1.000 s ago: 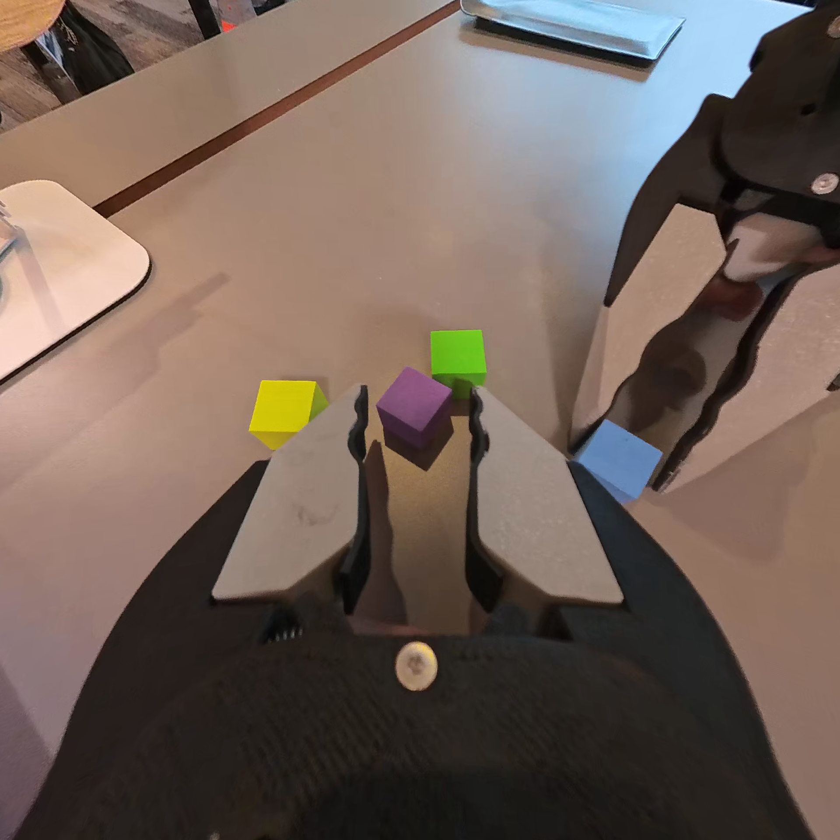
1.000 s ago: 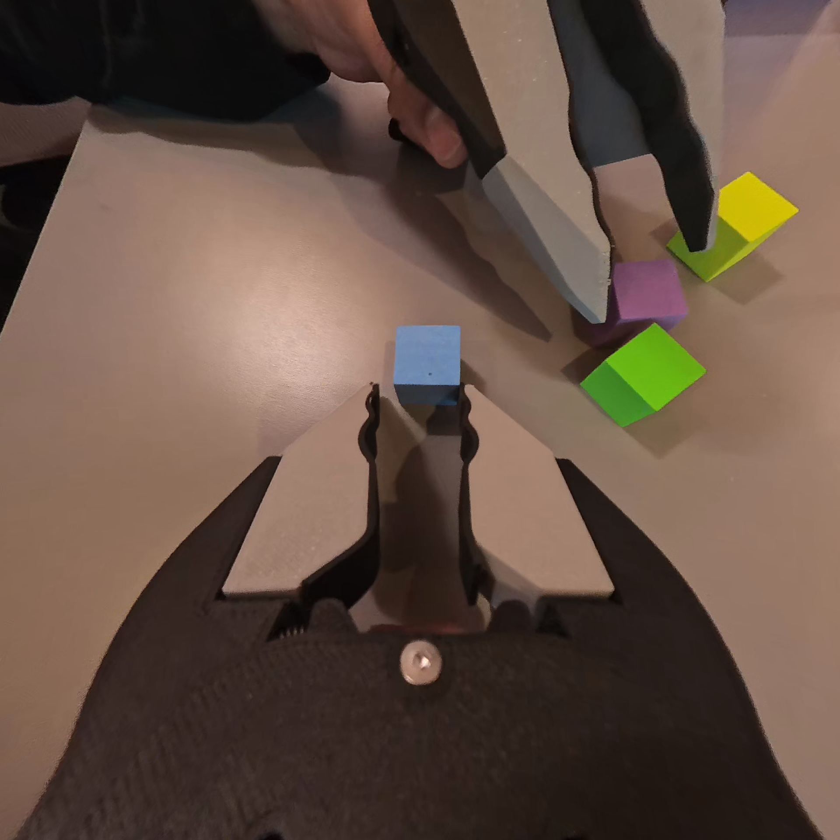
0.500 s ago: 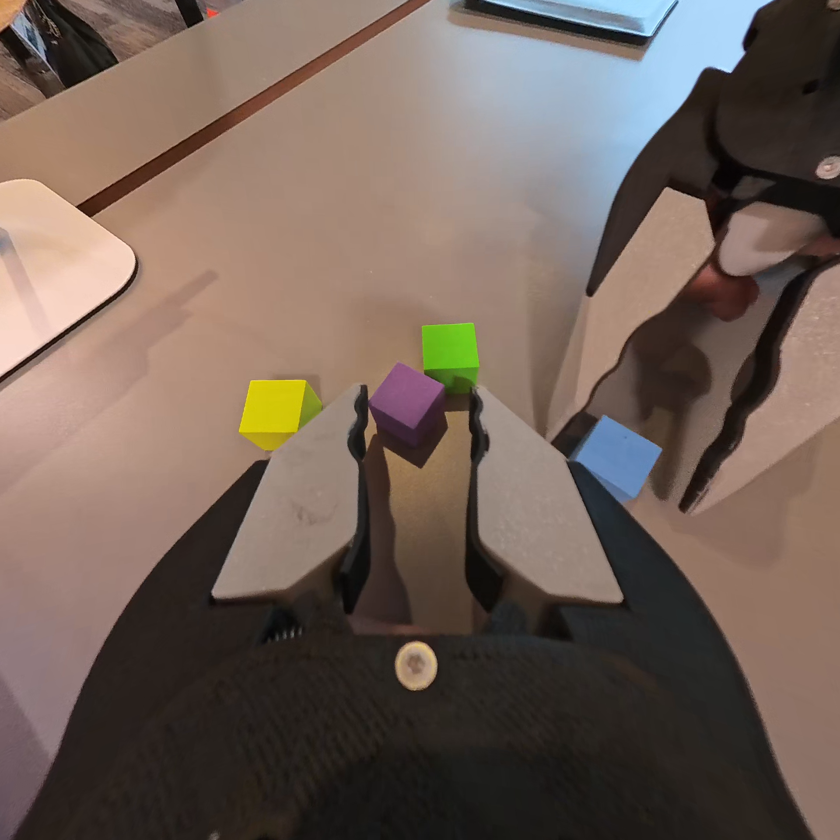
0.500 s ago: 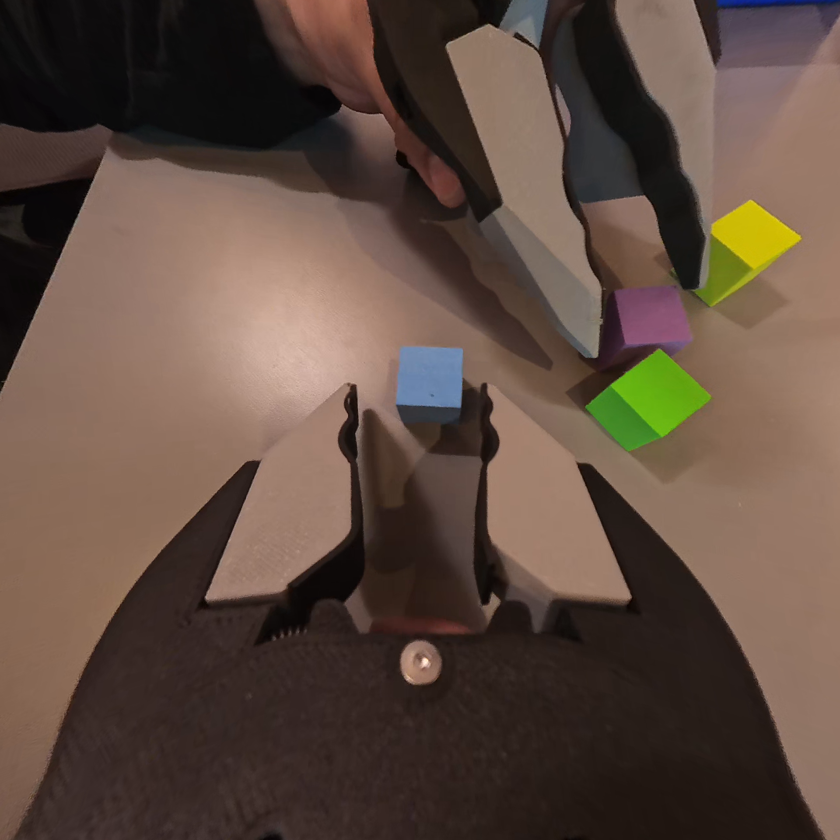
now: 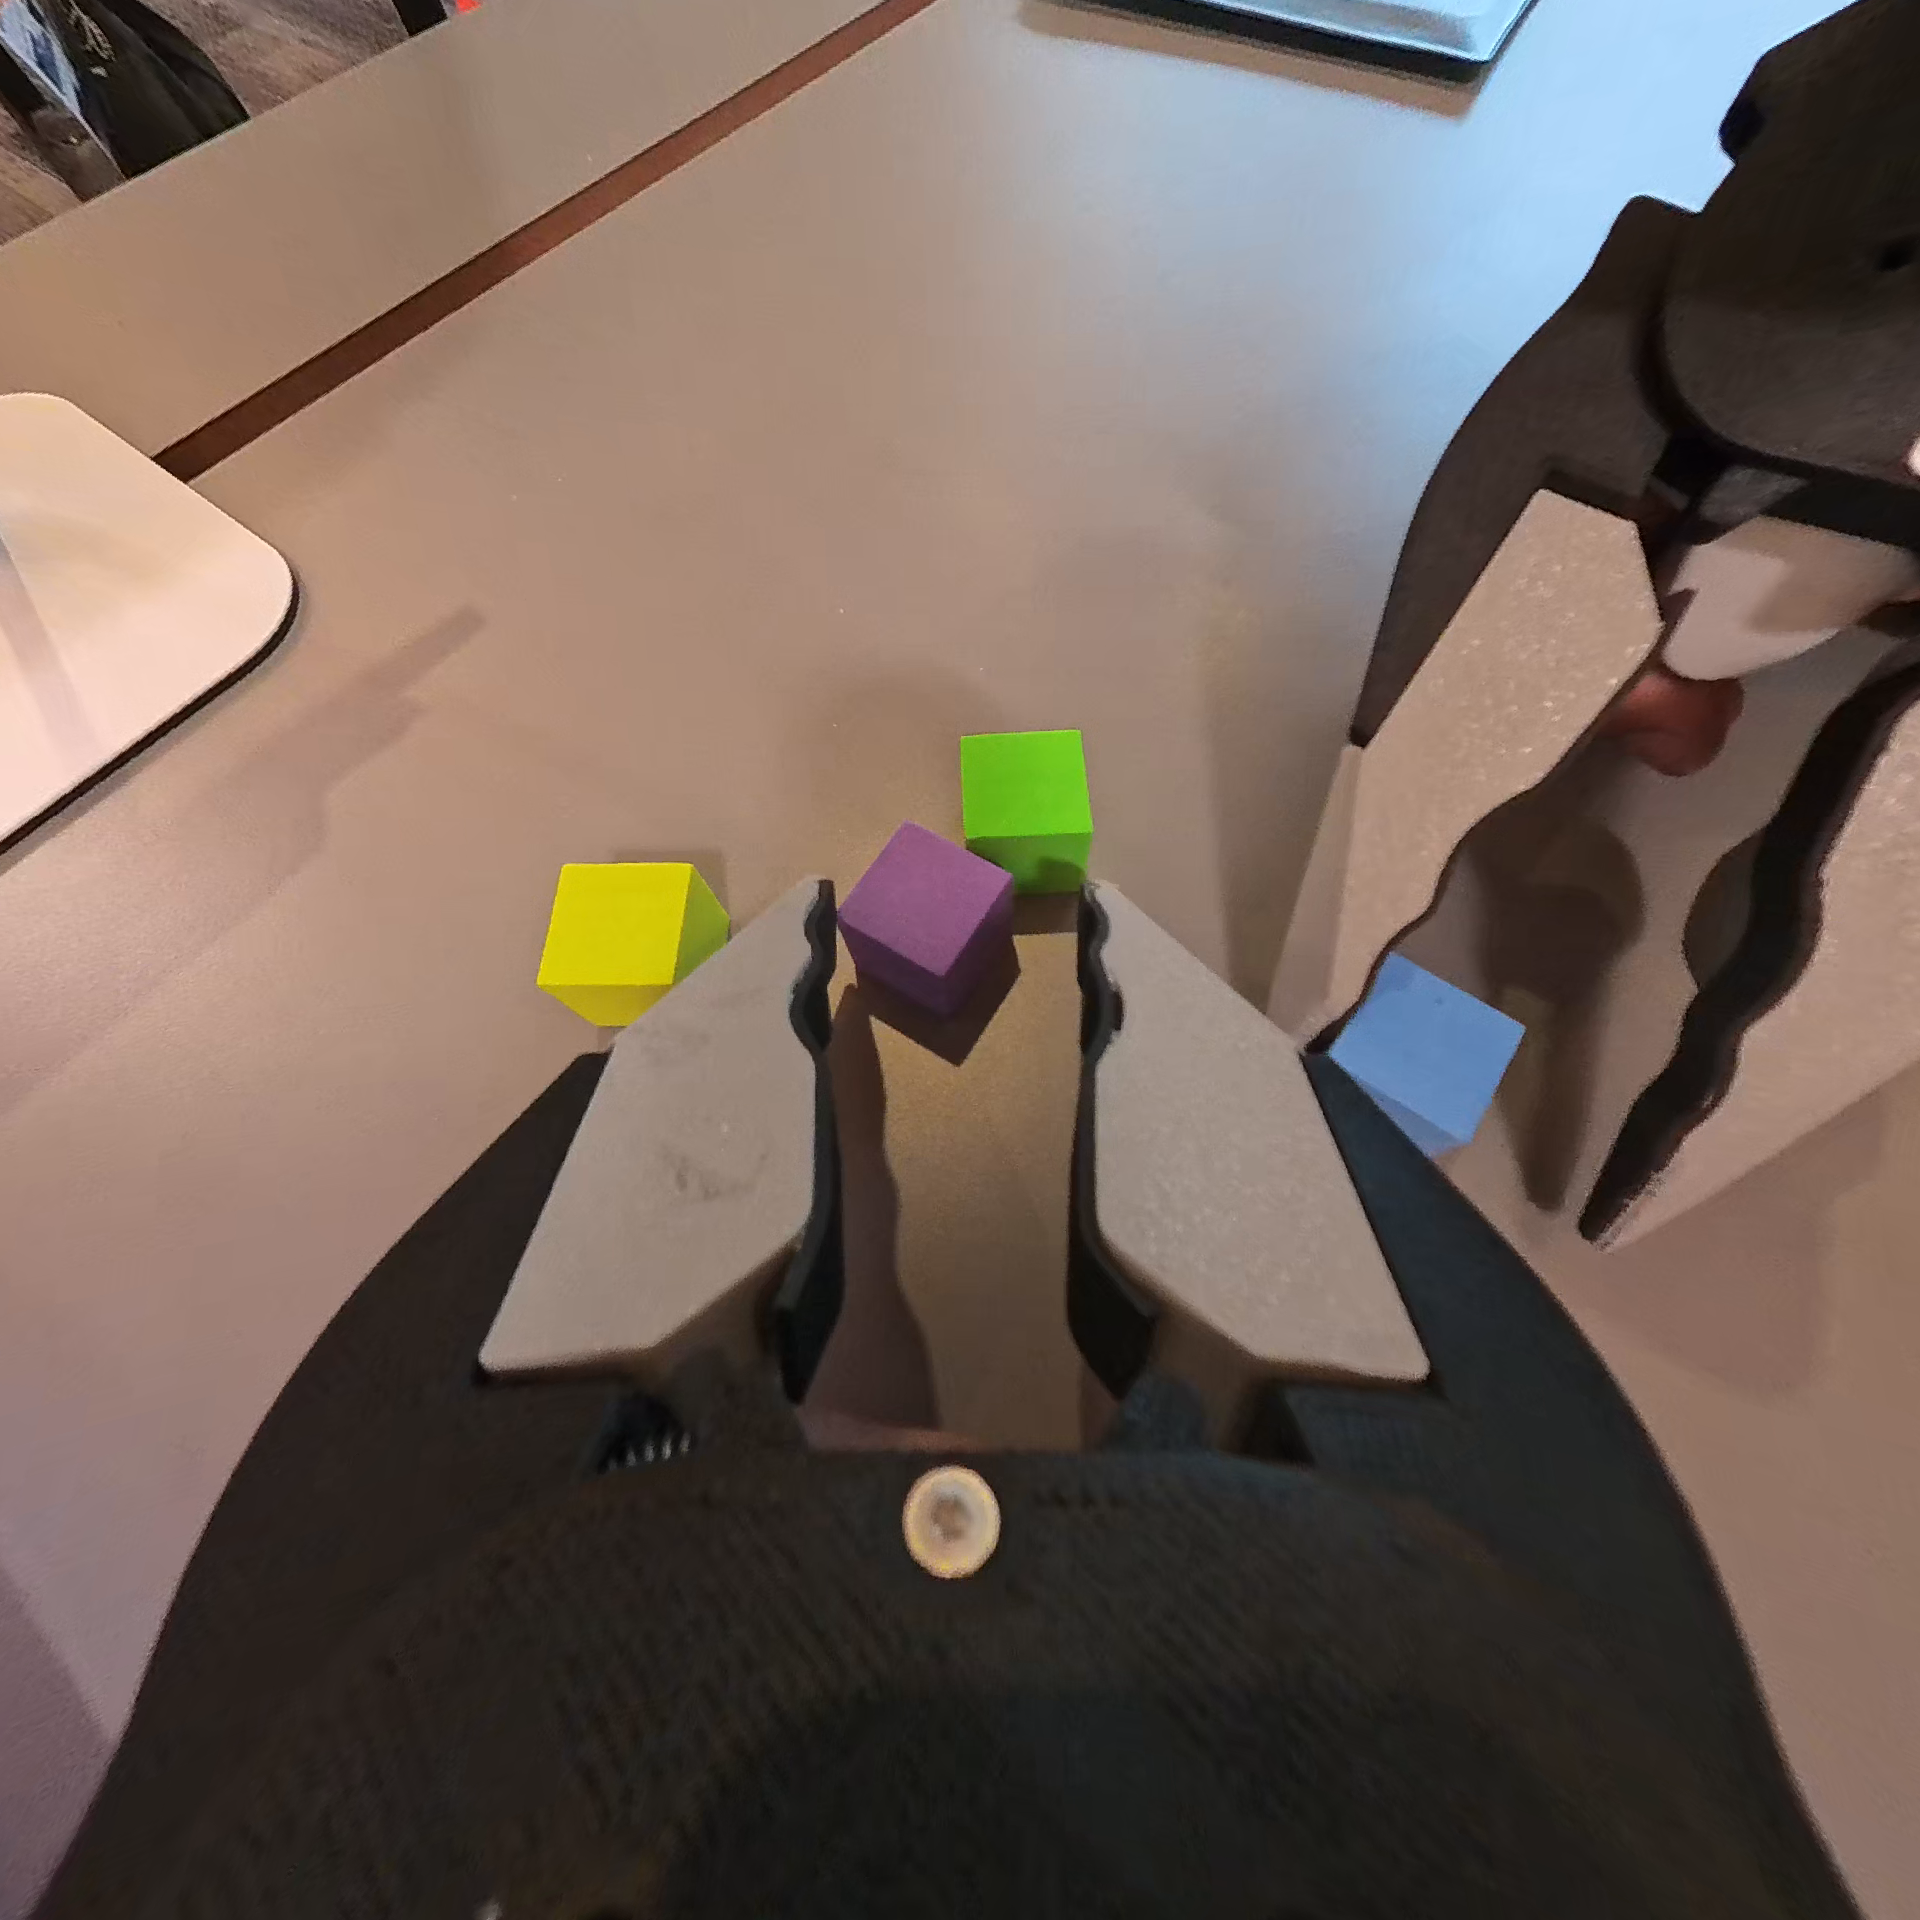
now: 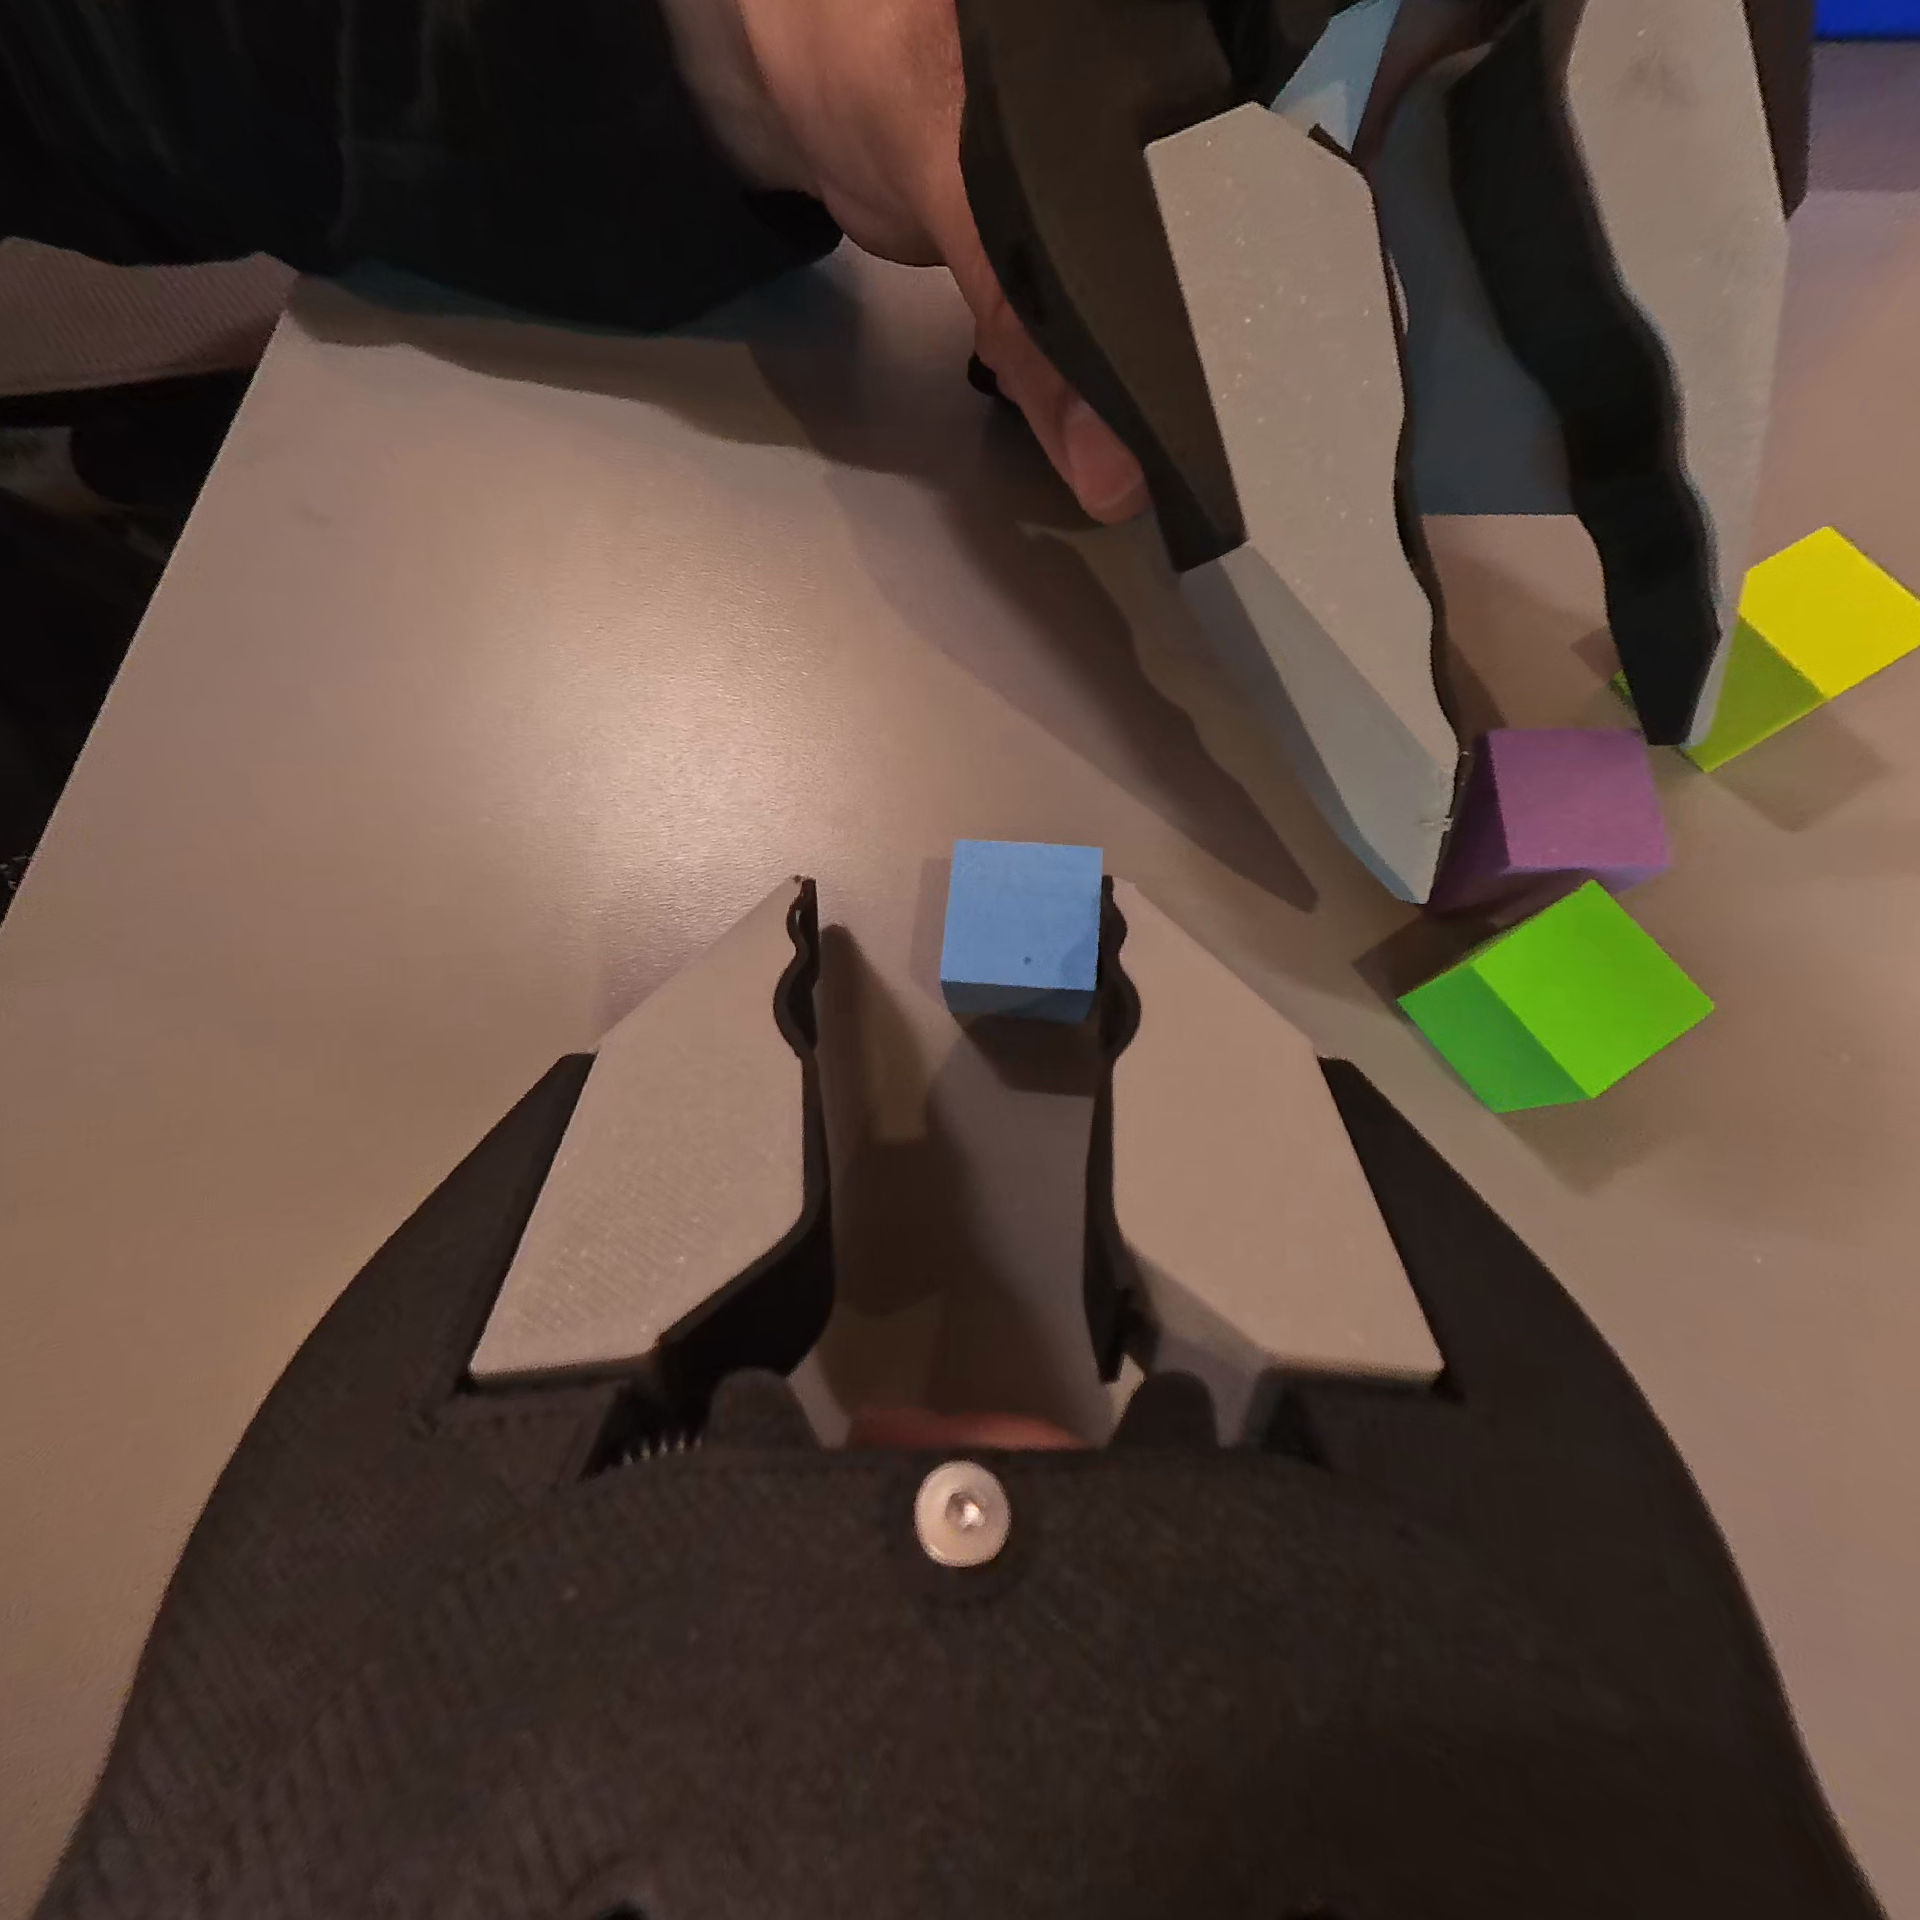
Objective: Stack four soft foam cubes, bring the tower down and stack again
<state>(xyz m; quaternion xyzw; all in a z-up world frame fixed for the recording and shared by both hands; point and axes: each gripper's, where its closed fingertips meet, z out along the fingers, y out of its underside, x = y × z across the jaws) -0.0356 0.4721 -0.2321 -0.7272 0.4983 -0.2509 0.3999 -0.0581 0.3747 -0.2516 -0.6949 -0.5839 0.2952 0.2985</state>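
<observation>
Four foam cubes lie apart on the grey table. In the left wrist view my left gripper (image 5: pixel 951 935) is open with the purple cube (image 5: pixel 925 914) between its fingertips. The yellow cube (image 5: pixel 623 935) is to its left, the green cube (image 5: pixel 1023 805) just beyond, the blue cube (image 5: pixel 1429 1049) to the right. In the right wrist view my right gripper (image 6: pixel 956 935) is open around the blue cube (image 6: pixel 1023 925), which sits against the right fingertip. The purple cube (image 6: pixel 1569 805), green cube (image 6: pixel 1558 997) and yellow cube (image 6: pixel 1808 634) lie to the right, under the left gripper (image 6: pixel 1548 748).
A white rounded pad (image 5: pixel 114 603) lies at the left and a flat silver tray (image 5: pixel 1351 21) at the far edge. A dark seam (image 5: pixel 540 229) runs across the table. A person's hand (image 6: pixel 914 208) and dark sleeve hold the left gripper.
My right gripper has opened wider and moved forward around the blue cube. My left gripper has edged forward so the purple cube sits between its tips.
</observation>
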